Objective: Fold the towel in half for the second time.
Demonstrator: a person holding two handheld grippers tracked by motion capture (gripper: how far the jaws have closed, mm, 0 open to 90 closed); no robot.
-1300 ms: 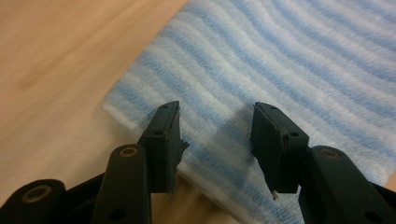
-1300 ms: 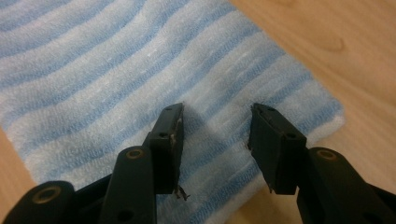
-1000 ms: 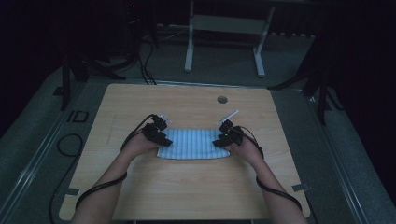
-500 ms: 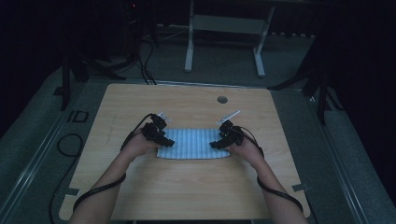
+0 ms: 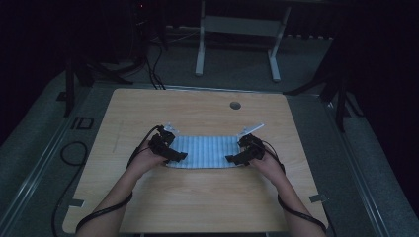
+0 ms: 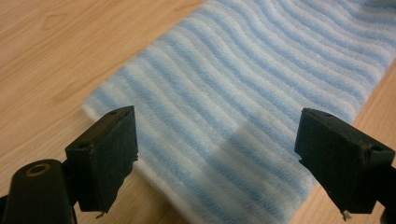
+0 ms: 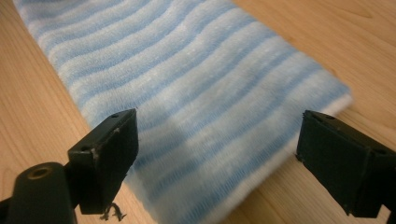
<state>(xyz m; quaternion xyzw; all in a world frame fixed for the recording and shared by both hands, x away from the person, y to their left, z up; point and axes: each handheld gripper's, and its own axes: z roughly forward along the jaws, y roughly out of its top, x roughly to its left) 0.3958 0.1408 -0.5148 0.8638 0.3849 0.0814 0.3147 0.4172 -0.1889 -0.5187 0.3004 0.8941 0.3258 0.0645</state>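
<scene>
Cloth: a blue-and-white striped cloth (image 5: 203, 152) lies flat, folded, near the middle of the tabletop (image 5: 197, 202), its long side running across.
Left tool: the left tool (image 5: 179, 155) sits over the cloth's left end; its jaws have just been opening and stand wide apart, released, the cloth below them and not pinched (image 6: 219, 154).
Right tool: the right tool (image 5: 233, 158) sits over the cloth's right end — jaws likewise just opened, wide, with the cloth under them and no grip (image 7: 215, 158).
Edges: bare wood rings the cloth on all sides; the widest free band lies on the person's side of it, a narrower one beyond it.
Cloth rim: in the gripper views the short ends show a white folded border lying on the wood.
Hard to make out: the high view is dim — the cloth's near corners are covered by the hands and tools.
Around: a round hole (image 5: 235, 105) in the tabletop lies beyond the cloth, well apart; a grey frame (image 5: 237, 29) stands on the floor farther off.
In the way: cables (image 5: 99, 215) trail from each tool toward the tabletop's near edge.
</scene>
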